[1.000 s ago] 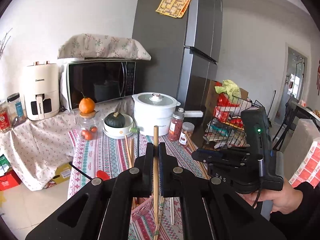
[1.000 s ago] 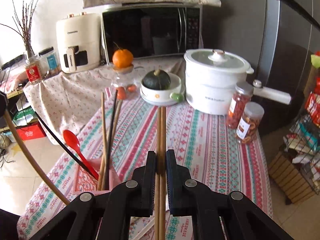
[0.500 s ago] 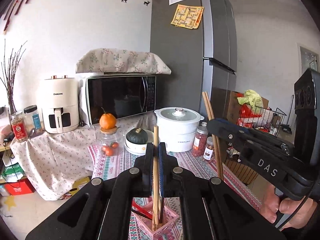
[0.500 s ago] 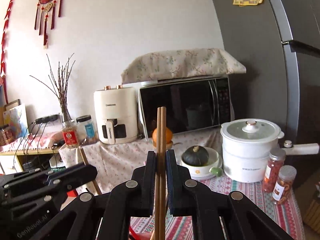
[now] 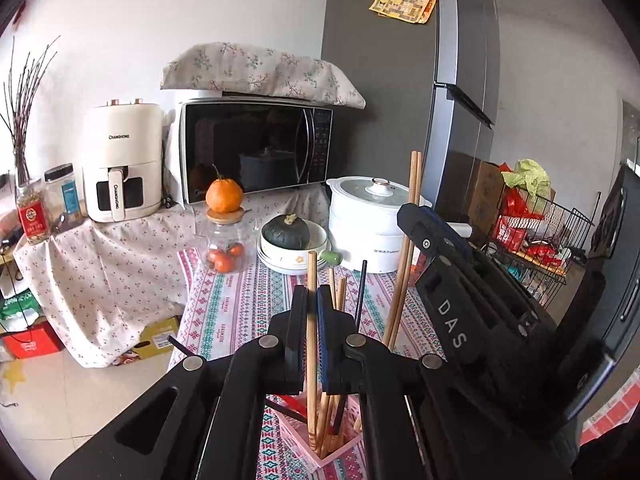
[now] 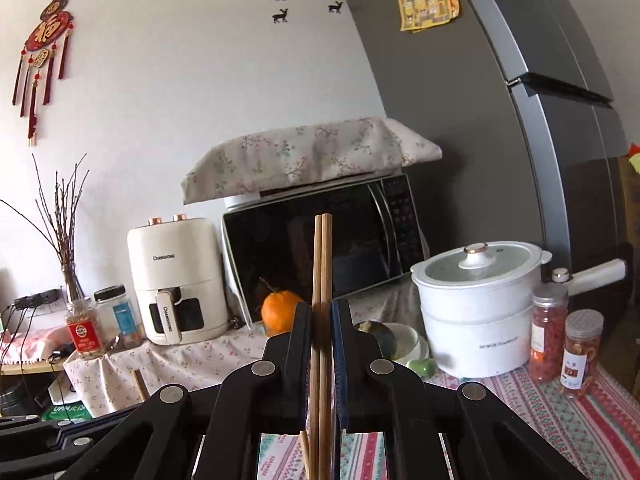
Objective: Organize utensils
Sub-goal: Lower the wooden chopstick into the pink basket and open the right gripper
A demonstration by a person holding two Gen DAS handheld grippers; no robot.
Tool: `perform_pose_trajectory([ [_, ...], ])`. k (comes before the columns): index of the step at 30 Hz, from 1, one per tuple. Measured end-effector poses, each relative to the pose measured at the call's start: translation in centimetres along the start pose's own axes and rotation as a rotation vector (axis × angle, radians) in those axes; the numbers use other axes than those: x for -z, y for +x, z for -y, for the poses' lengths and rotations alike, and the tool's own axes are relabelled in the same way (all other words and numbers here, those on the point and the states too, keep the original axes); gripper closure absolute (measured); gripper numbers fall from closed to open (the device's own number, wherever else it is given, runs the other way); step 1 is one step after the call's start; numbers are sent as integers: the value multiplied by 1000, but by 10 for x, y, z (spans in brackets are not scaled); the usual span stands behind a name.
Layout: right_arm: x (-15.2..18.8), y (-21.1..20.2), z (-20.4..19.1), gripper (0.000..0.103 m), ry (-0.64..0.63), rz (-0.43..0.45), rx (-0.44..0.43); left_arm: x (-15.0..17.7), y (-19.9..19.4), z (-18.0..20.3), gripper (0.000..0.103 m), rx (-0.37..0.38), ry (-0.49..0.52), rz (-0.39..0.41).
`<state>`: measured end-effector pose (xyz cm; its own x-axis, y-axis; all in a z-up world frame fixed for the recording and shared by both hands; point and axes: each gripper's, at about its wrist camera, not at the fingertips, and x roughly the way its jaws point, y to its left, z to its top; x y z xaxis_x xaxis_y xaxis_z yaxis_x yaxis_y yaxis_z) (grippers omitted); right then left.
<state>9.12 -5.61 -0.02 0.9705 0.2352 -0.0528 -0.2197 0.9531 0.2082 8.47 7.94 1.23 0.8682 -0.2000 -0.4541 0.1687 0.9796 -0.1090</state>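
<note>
My left gripper (image 5: 312,300) is shut on one wooden chopstick (image 5: 311,320), held upright, its lower end down in a pink utensil holder (image 5: 320,446) on the striped tablecloth (image 5: 240,304). The holder also has several wooden chopsticks and a black one (image 5: 361,286). My right gripper (image 6: 321,312) is shut on a pair of wooden chopsticks (image 6: 322,264), held upright; it also shows in the left wrist view (image 5: 404,212), to the right of the holder, its chopsticks (image 5: 412,200) angled down toward the holder.
A white pot (image 5: 376,224), a bowl with a green squash (image 5: 286,236), a jar with an orange on top (image 5: 226,240), two spice jars (image 6: 564,344), a microwave (image 5: 256,148) and an air fryer (image 5: 122,160) stand behind. A fridge (image 5: 400,80) and wire basket (image 5: 540,232) are at right.
My left gripper tilted down a little, so the holder and table show more. My right gripper moved closer on the right, its chopsticks lowered toward the holder.
</note>
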Motion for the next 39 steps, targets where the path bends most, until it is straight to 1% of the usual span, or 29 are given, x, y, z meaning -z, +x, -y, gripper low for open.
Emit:
perform_pose_trajectory([
  [6,9,5,2,94,-8,18,16,1,6,-8,99,9,-26,-29],
  [10,11,6,9,94,20,-1,21,2,10,-11,99,8,-43,-40],
  [14,13,5,15,94,31,-22,22,4,11,-10,99,3,-41,-41],
  [26,13,0,14,91,25,-44,-2,3,16,-16,98,1,-58,-38],
  [27,12,-1,14,88,26,-45,-5,2,17,-17,98,2,-62,-39],
  [28,10,-2,15,82,28,-45,-6,2,17,-18,97,3,-68,-39],
  [30,5,-6,17,74,34,-37,-10,1,17,-19,97,3,-74,-38],
  [33,-8,-9,18,69,28,-34,-4,0,14,-15,97,-8,-57,-32],
  [34,-13,-10,19,65,25,-38,-1,0,12,-14,97,-9,-47,-28],
  [35,-19,-10,20,64,21,-44,0,0,11,-11,94,-12,-36,-27],
  [37,-30,-13,23,59,9,-55,7,0,7,-6,84,-15,-17,-24],
  [38,-36,-14,24,57,-2,-59,13,0,5,-4,74,-12,-11,-21],
  [39,-41,-17,25,53,-12,-62,17,0,3,-2,65,-11,-7,-17],
])
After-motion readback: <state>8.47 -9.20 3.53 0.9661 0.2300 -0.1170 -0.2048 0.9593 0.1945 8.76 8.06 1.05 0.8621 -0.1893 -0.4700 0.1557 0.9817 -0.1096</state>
